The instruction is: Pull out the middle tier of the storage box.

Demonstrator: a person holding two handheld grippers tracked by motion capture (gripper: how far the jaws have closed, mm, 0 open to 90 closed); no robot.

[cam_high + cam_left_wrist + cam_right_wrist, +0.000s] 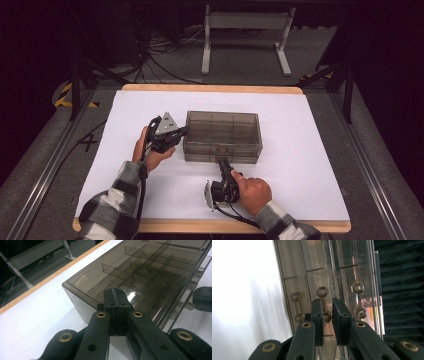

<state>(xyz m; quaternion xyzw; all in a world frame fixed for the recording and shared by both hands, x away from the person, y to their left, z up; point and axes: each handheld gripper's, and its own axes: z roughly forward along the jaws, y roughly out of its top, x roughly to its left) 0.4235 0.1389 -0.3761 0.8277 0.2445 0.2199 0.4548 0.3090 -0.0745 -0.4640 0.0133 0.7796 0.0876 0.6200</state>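
Note:
A smoky see-through plastic box (222, 130) with inner dividers stands in the middle of the white table top (300, 150). Its near face carries small drawer handles. In the right gripper view, the middle handle (322, 292) lies between the two pads of my right gripper (327, 301), which is shut on it. In the high view this gripper (221, 161) points at the box's front. My left gripper (186, 131) is shut with nothing held, its tips (114, 291) resting against the box's (150, 272) upper left corner.
Two more handles (297, 307) (359, 300) flank the gripped one. The white sheet covers a wooden-edged table (210, 88). Behind it on the grey floor stand a white desk frame (245, 35) and loose cables (160, 55). Metal rails (50, 165) run along both sides.

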